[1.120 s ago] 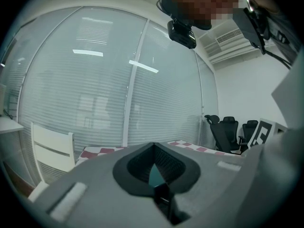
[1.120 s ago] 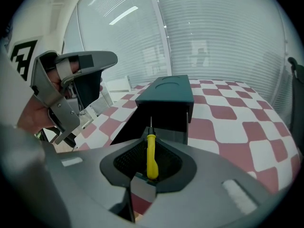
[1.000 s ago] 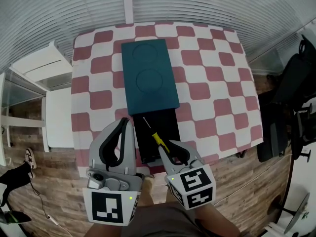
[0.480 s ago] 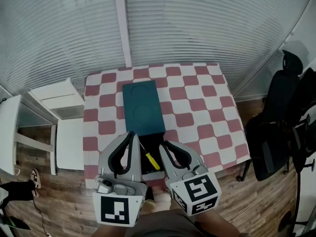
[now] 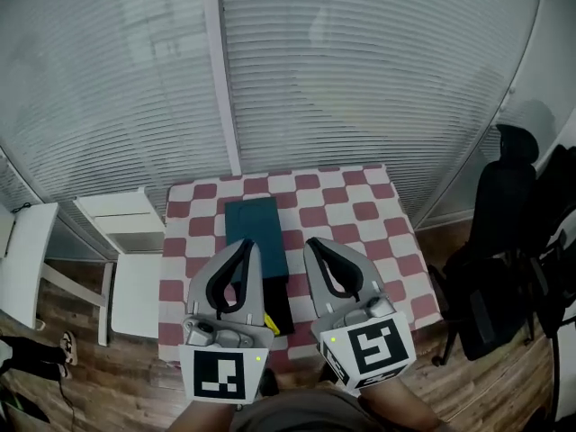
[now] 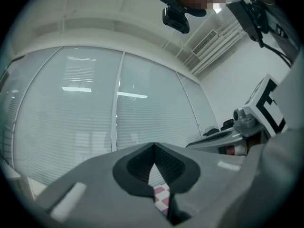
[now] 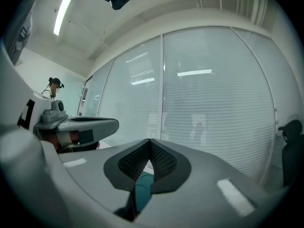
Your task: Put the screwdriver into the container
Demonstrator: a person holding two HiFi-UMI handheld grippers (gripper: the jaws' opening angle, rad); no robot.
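Jaws together and empty on both (the right ones just closed), left gripper (image 5: 244, 245) and right gripper (image 5: 314, 243) pointing level.

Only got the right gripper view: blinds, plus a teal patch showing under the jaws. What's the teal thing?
Observer: A dark teal rectangular panel, lying flat on the red-and-white checkered tablecloth.
Operator: Task status?
Observer: The head view shows a sliver of the yellow-handled screwdriver, seemingly inside the open black container at the panel's near end. The rest of it is hidden.
Operator: Other gripper holding anything?
Observer: No. The left gripper has its jaws together with nothing between them.
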